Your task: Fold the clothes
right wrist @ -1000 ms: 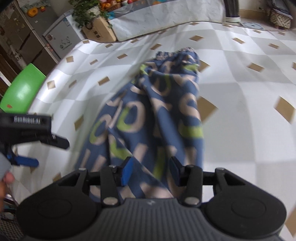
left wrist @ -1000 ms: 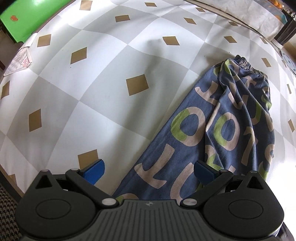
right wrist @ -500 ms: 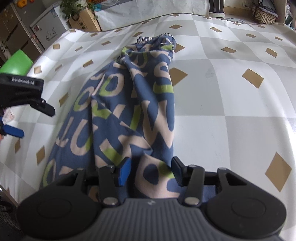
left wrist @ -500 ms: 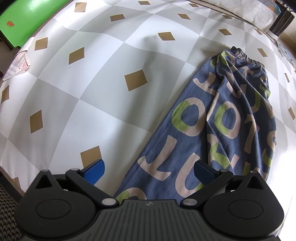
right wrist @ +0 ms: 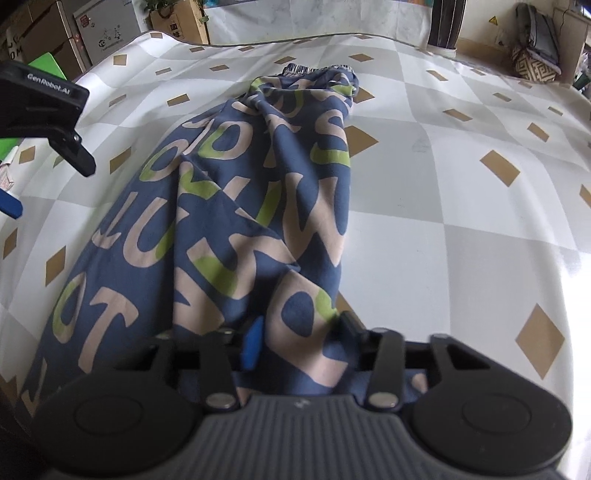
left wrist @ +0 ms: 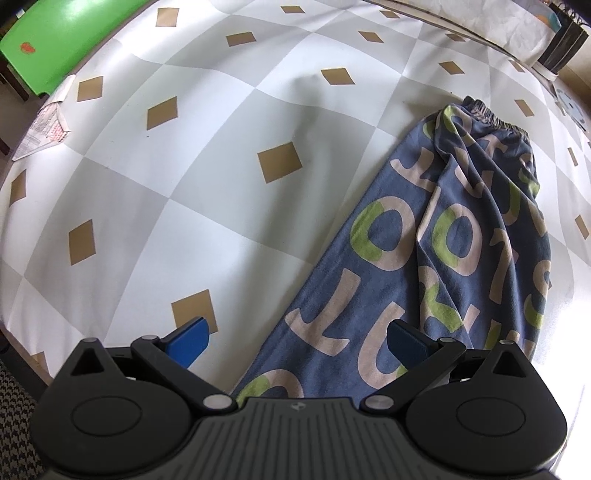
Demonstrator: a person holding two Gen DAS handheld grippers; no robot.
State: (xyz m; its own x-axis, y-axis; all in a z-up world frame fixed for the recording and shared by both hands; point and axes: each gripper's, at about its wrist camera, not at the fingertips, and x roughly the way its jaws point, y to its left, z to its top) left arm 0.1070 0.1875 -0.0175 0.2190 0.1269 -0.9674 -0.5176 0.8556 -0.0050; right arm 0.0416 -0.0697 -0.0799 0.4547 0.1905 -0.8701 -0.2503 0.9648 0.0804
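Note:
Blue trousers (left wrist: 443, 240) printed with beige and green letters lie lengthwise on the checked tablecloth (left wrist: 184, 184), elastic waistband (left wrist: 495, 120) at the far end. My left gripper (left wrist: 295, 328) hangs open and wide over the near left edge of the cloth, its left pad above bare tablecloth and its right pad above the fabric. In the right wrist view the trousers (right wrist: 240, 203) run away from me. My right gripper (right wrist: 301, 328) is closing, and a raised fold of the near end fills the gap between its pads. The left gripper's black housing (right wrist: 44, 99) shows at the left.
A green chair (left wrist: 55, 37) and a printed paper (left wrist: 44, 129) sit at the table's far left. Cardboard boxes with a plant (right wrist: 177, 18) and a woven basket (right wrist: 535, 66) stand beyond the table's far edge. The table's near edge runs just below both grippers.
My right gripper slid along the trousers toward their near end, and its jaws narrowed onto a fold. The left gripper stayed nearly still and open.

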